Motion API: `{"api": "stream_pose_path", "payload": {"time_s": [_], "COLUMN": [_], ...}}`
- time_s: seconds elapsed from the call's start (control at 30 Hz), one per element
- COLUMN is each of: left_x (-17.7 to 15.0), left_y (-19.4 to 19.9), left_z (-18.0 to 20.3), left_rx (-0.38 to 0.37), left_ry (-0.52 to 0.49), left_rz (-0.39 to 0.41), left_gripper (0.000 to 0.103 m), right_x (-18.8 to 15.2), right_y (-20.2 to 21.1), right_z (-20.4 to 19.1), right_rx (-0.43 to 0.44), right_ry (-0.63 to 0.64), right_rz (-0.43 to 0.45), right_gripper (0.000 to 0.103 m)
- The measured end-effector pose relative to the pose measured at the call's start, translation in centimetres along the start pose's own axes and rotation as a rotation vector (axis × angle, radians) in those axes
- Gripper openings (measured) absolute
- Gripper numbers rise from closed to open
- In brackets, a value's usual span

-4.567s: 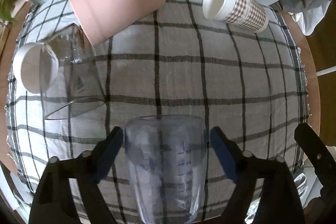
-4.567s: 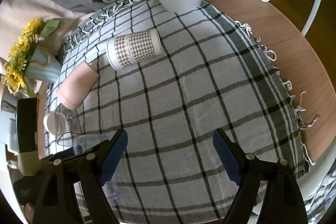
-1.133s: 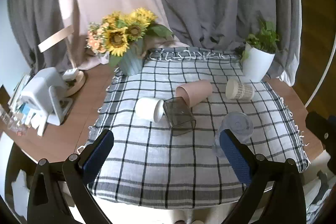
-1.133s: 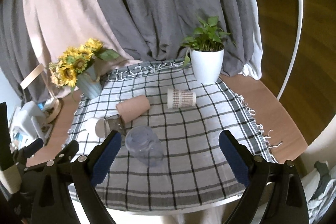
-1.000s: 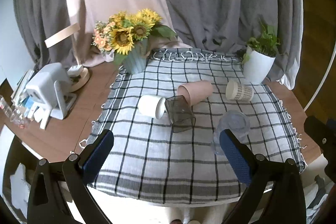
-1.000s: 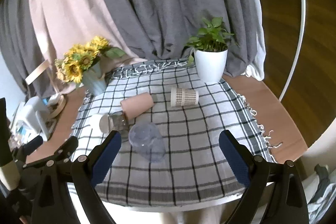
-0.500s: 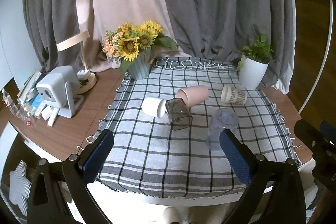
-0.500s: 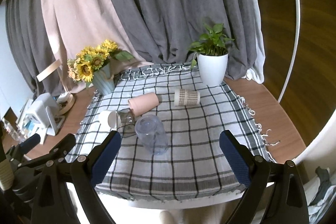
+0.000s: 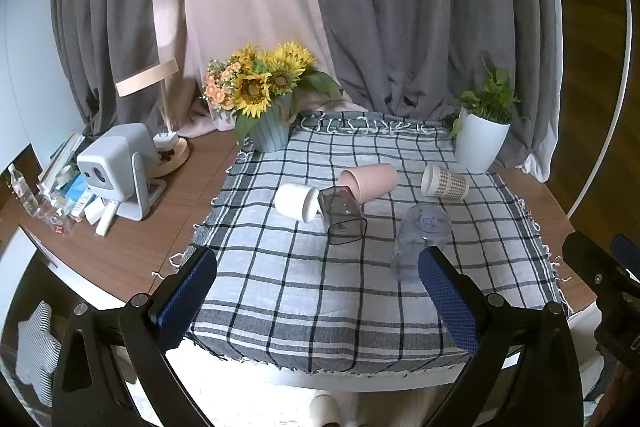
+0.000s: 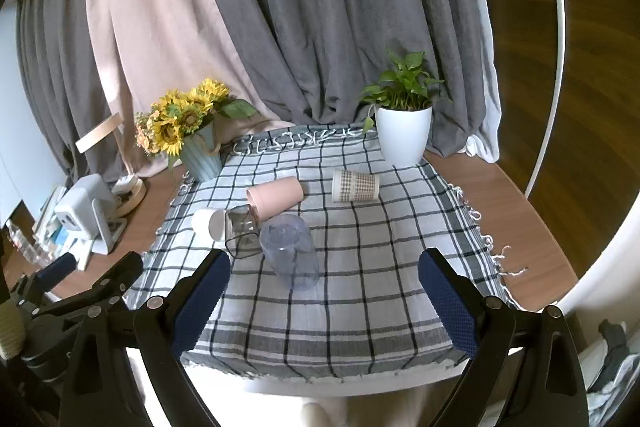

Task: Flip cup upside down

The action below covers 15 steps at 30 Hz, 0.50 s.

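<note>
Claws both stand wide open and empty, held back off the near edge of the counter [image 9: 120, 259]: the left claw [image 9: 318, 301] fills the lower part of its view, the right claw [image 10: 324, 301] the lower part of its own. Just right of centre in the left view, the clear measuring cup [image 9: 420, 241] stands upside down on the checked cloth [image 9: 320, 287], base uppermost. Left of it lie a dark transparent cup [image 9: 342, 215], a white cup [image 9: 296, 202] and a pink cup [image 9: 370, 181], all on their sides. A houndstooth paper cup [image 9: 444, 183] lies further right, near the white plant pot [image 9: 480, 143]. Sunflowers [image 9: 260, 87] stand at the cloth's far left corner.
</note>
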<state>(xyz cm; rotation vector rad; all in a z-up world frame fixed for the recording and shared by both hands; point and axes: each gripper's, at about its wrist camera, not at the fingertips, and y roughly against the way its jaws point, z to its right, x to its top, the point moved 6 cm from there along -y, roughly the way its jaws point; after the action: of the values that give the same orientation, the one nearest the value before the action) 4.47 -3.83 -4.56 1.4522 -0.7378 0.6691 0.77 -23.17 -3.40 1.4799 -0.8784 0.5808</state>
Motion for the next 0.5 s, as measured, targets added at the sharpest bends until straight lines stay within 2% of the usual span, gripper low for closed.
{"api": "stream_pose_path", "payload": {"time_s": [0.5], "left_x": [0.0], "left_y": [0.9], "left_z": [1.0], "left_rx": [-0.006], "left_ry": [-0.01], "left_rz": [0.003], "left_gripper": [0.103], "right_x": [-0.1], "right_y": [0.9], "right_z": [1.3], "right_rx": [-0.007], "right_ry": [-0.009], "right_rz": [0.002], "right_gripper": [0.095]}}
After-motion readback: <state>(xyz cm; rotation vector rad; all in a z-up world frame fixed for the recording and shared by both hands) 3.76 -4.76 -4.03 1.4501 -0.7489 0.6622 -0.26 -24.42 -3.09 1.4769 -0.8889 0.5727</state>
